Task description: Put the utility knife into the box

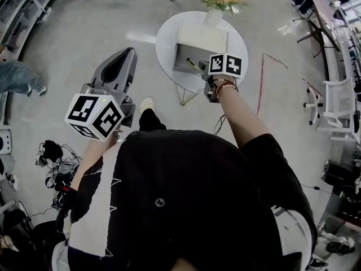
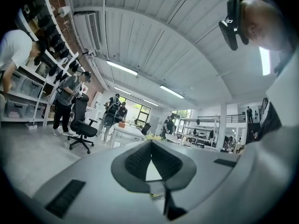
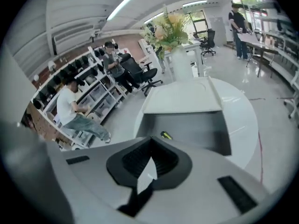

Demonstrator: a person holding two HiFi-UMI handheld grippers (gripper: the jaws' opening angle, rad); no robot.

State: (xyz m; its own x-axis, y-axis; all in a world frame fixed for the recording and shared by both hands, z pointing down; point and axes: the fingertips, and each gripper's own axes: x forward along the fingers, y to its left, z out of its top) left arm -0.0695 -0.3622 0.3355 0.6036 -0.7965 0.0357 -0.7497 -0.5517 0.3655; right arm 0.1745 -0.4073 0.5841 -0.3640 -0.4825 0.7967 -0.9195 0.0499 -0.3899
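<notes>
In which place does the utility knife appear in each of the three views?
Head view: the utility knife lies inside the open box, above centre.
Right gripper view: the utility knife is near centre, on the box floor.
Left gripper view: not in it.
Shared landmark: the open box.
</notes>
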